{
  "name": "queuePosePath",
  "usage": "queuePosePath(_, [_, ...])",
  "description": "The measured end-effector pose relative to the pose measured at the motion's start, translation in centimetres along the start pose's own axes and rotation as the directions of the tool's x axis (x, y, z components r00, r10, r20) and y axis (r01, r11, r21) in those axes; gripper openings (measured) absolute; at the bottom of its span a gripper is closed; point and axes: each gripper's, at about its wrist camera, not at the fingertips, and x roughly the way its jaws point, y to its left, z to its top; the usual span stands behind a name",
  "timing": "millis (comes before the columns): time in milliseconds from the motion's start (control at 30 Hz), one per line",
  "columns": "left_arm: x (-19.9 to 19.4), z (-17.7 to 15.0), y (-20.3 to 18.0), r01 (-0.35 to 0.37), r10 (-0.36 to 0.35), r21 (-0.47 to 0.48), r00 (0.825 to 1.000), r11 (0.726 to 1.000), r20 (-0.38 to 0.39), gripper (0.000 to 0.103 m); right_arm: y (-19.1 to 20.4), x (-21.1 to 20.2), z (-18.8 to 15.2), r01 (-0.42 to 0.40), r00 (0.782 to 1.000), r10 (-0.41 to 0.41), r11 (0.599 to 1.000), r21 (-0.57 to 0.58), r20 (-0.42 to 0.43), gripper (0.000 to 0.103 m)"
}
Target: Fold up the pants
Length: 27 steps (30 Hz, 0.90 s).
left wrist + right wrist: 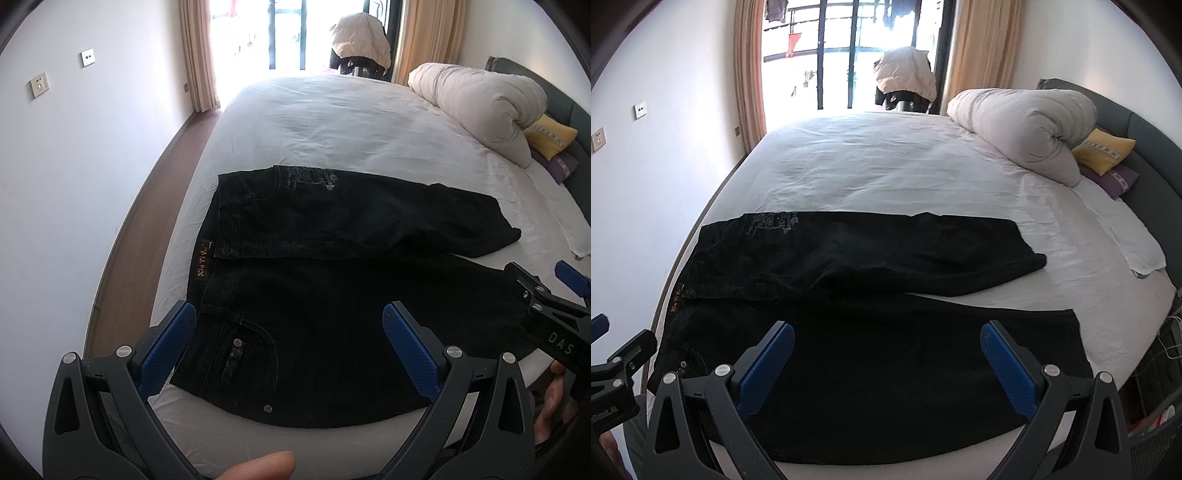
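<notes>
Black jeans lie flat on the white bed sheet, waist to the left and both legs spread to the right; they also show in the right wrist view. My left gripper is open and empty, hovering over the waist and front pocket of the near leg. My right gripper is open and empty, above the near leg toward its hem. The right gripper also shows at the right edge of the left wrist view.
A rolled white duvet and a yellow pillow lie at the headboard end on the right. A white towel lies beyond the leg hems. The wall and wooden floor strip run along the bed's left side.
</notes>
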Motion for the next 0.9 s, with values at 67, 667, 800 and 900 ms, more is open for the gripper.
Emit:
queuePosePath(67, [0.8, 0.4, 0.0, 0.008, -0.008, 0.022, 1.0, 1.0, 0.004, 0.103, 0.1, 0.7, 0.2, -0.038, 0.999, 0.038, 0.999, -0.015, -0.003, 0.103])
queuePosePath(667, [20.1, 17.4, 4.7, 0.099, -0.076, 0.302, 0.993, 0.948, -0.088, 0.103, -3.3, 18.3, 11.5, -0.36, 0.932, 0.348, 0.923, -0.139, -0.101, 0.103])
queuePosePath(800, [25.8, 21.7, 4.4, 0.193, -0.124, 0.416, 0.974, 0.889, -0.188, 0.103, -2.8, 22.4, 12.8, -0.444, 0.894, 0.403, 0.857, -0.262, -0.196, 0.092])
queuePosePath(900, [30.0, 23.6, 4.3, 0.296, -0.164, 0.453, 0.937, 0.841, -0.308, 0.103, -3.0, 24.7, 13.5, -0.468, 0.879, 0.404, 0.829, -0.304, -0.253, 0.079])
